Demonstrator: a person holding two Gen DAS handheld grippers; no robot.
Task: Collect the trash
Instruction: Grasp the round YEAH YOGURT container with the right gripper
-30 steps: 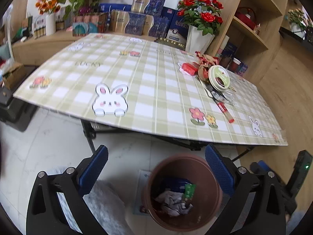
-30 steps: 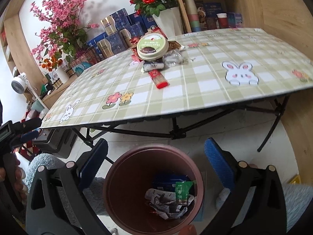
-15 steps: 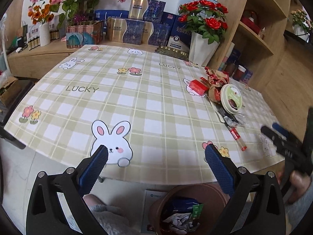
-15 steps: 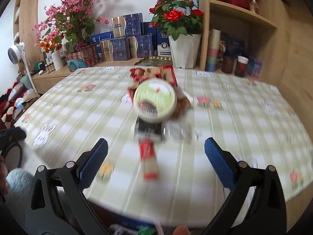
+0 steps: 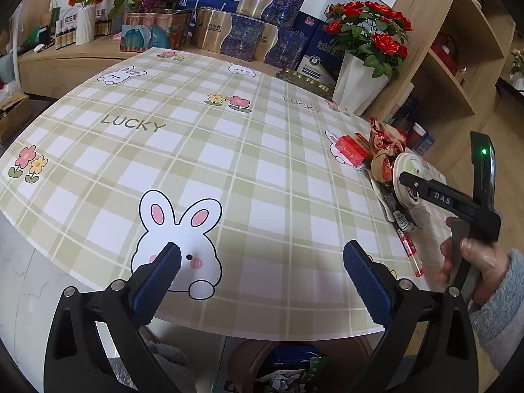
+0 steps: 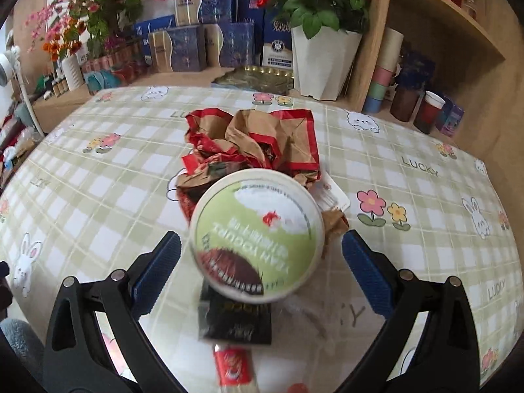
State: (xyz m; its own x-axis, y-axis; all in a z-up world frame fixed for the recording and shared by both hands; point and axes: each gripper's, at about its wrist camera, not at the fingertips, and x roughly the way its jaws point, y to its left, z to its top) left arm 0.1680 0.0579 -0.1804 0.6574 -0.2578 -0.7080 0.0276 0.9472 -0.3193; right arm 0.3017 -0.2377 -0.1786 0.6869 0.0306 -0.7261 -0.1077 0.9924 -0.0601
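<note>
A pile of trash lies on the checked table (image 6: pixel 98 196): a round green-and-white lidded tub (image 6: pixel 257 234), crumpled red-and-brown paper (image 6: pixel 258 137), a black wrapper (image 6: pixel 237 322) and a red tube (image 6: pixel 231 363). My right gripper (image 6: pixel 260 271) is open, its fingers either side of the tub, not touching. My left gripper (image 5: pixel 262 281) is open and empty above the near table edge. From the left wrist the pile (image 5: pixel 386 160), a red box (image 5: pixel 350 150) and the right gripper (image 5: pixel 406 180) show at right. The brown bin (image 5: pixel 288 370) stands under the table edge.
A white pot of red roses (image 6: pixel 322 62) and blue gift boxes (image 6: pixel 193 42) stand behind the table. Wooden shelves (image 6: pixel 435 42) with cups are at right. A grey fluffy rug (image 5: pixel 167 366) lies beside the bin.
Both grippers rose from over the bin to table height. The right gripper moved in toward the trash pile until the tub sits between its open fingers.
</note>
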